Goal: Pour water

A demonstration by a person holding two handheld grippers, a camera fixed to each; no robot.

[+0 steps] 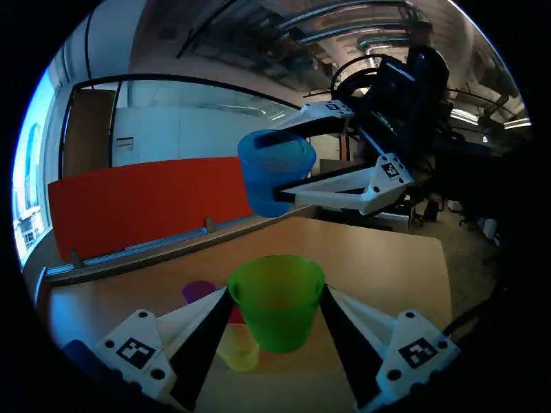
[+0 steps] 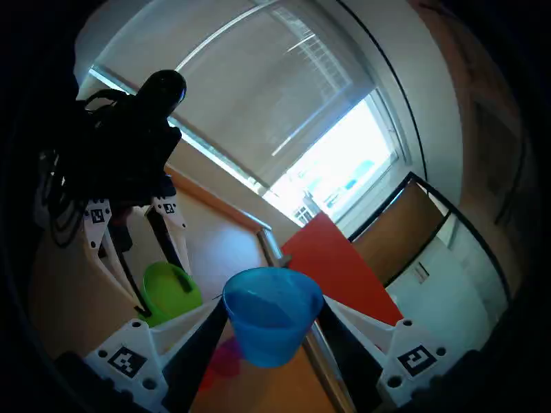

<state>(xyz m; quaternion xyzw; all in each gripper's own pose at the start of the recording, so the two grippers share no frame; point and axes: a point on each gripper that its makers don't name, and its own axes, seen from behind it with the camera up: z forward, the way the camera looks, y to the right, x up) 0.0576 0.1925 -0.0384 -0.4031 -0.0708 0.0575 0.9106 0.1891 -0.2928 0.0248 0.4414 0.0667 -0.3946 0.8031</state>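
Closed on a translucent green plastic cup (image 1: 277,306), my left gripper (image 1: 275,303) holds it upright by the sides, one finger pressing on each side, above the light wooden table (image 1: 386,261). The cup's mouth faces up; I cannot tell whether it holds anything.

My right gripper (image 2: 272,313) is likewise clamped on a translucent blue plastic cup (image 2: 272,316), fingers against opposite sides. The left gripper view shows that right gripper (image 1: 275,165) coming in from the right and carrying the blue cup (image 1: 275,168) in the air, higher than the green cup and beyond it, the two cups apart. Water level in the blue cup is not discernible.

The right gripper view shows the left gripper (image 2: 162,282) and green cup (image 2: 169,292) lower left, just beside the blue cup.

Near the table's near edge, left of the green cup, stand a small yellow cup (image 1: 239,347) and a purple cup (image 1: 198,290). An orange-red panel (image 1: 144,196) runs along the far edge.
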